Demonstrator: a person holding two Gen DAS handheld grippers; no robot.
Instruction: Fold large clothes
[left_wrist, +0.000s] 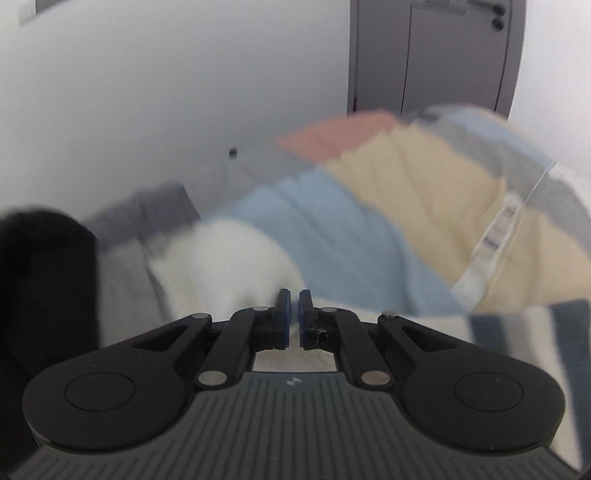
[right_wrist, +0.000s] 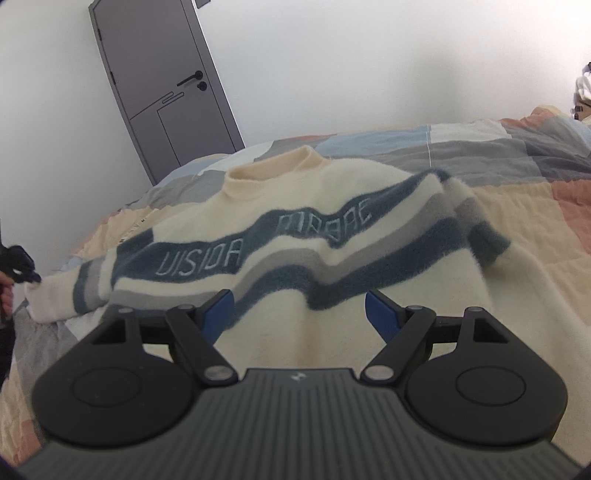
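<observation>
1. Left gripper (left_wrist: 294, 314), seen through its own wrist camera, has its blue pads drawn almost together. A cream sleeve cuff (left_wrist: 225, 262) sits blurred just past the tips; this view alone does not show whether you have cloth pinched. Beyond lies a patchwork quilt (left_wrist: 406, 192) of blue, tan and pink squares, with a grey door (left_wrist: 432, 55) in the white wall behind.

2. Right gripper (right_wrist: 299, 310), in its own wrist view, stands with its jaws wide apart and nothing between the pads, hovering over the lower body of the sweater (right_wrist: 280, 236). The sweater lies spread face-up on the quilt, collar (right_wrist: 273, 166) toward the door, wavy blue and grey bands across the chest. At the far left edge of this view the left gripper (right_wrist: 26, 273) meets the end of the sleeve, apparently clamped on the cuff.

3. Handling, as a judgement: the sweater looks fluffy, thick and soft, light for its bulk. It will sag and stretch rather than hold shape, and its pile may slip from a shallow pinch.

4. Take hold at firmer edges: cuff, hem or shoulder seam, gathering a full fold of knit.
</observation>
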